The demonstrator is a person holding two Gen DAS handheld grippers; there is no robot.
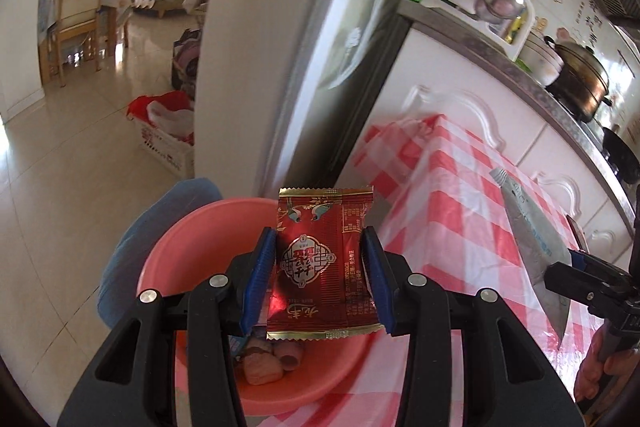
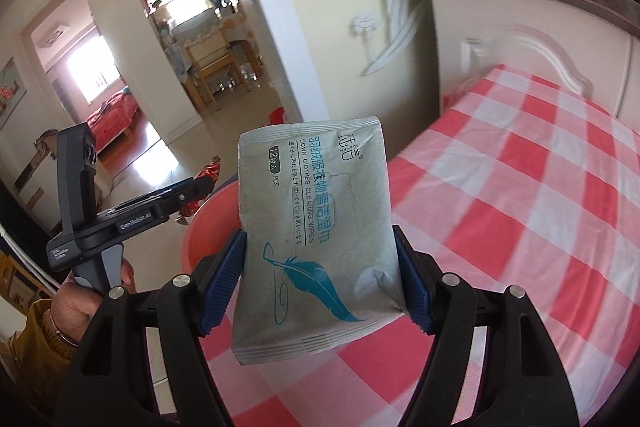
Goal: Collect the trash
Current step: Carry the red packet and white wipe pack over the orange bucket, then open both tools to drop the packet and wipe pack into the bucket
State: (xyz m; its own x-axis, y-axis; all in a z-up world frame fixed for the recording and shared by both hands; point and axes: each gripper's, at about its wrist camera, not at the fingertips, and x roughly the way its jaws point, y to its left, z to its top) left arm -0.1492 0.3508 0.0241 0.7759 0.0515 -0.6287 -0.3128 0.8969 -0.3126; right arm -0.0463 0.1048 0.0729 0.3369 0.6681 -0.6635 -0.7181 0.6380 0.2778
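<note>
Left gripper (image 1: 320,275) clamps red wrapper (image 1: 322,263) over pink basin (image 1: 176,239); right gripper (image 2: 320,279) clamps wipes pack (image 2: 316,235) nearby. Risk: pack dropped early lands on checked cloth (image 2: 520,187), missing basin.

Each wrist camera looks down along its gripper, close over the checked bench (image 1: 460,187); both share the pink bowl (image 2: 208,223) and far doorway.

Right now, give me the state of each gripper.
Left gripper: closed on the red snack packet.
Right gripper: closed on the grey wipes pack.
</note>
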